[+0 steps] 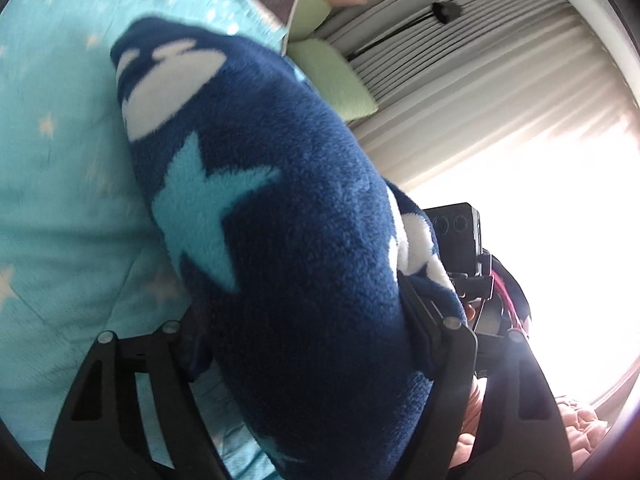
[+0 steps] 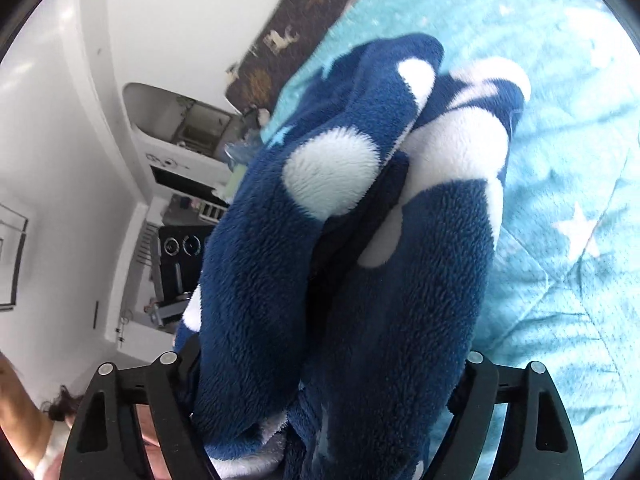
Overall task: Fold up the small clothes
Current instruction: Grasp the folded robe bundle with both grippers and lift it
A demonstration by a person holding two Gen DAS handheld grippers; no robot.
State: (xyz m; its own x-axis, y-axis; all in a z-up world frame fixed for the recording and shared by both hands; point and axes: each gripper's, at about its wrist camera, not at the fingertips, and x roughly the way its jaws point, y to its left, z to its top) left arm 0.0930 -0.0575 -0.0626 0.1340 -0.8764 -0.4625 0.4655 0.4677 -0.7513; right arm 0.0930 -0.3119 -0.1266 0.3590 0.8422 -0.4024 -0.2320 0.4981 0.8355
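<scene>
Bunching thickly between both sets of black fingers, the navy fleece garment (image 1: 280,216) fills most of what either camera sees. It is dark blue plush with white blobs and a pale turquoise star, and it hangs lifted above the turquoise star-print bedspread (image 1: 60,184), which lies beyond and below the grippers. The left gripper (image 1: 312,328) has the fabric wedged between its fingers, the cloth pressing against the inner face of each one, so it is clenched on the garment. The right gripper (image 2: 320,360) shows the same: two fat rolls of fleece (image 2: 360,240) fill the whole gap from one finger to the other, and it grasps the garment across that wide bundle. Ahead of the left gripper and to its right, pleated grey curtains (image 1: 460,60) hang beside a bright window, with a green pillow (image 1: 336,80) at the bedspread's far edge. Just to the right of the left gripper, part of the other hand-held device shows, dark against the glare. To the left of the right gripper stand a white wall and white shelving (image 2: 180,160), and a dark animal-print cloth (image 2: 288,32) lies at the far end of the bedspread.
</scene>
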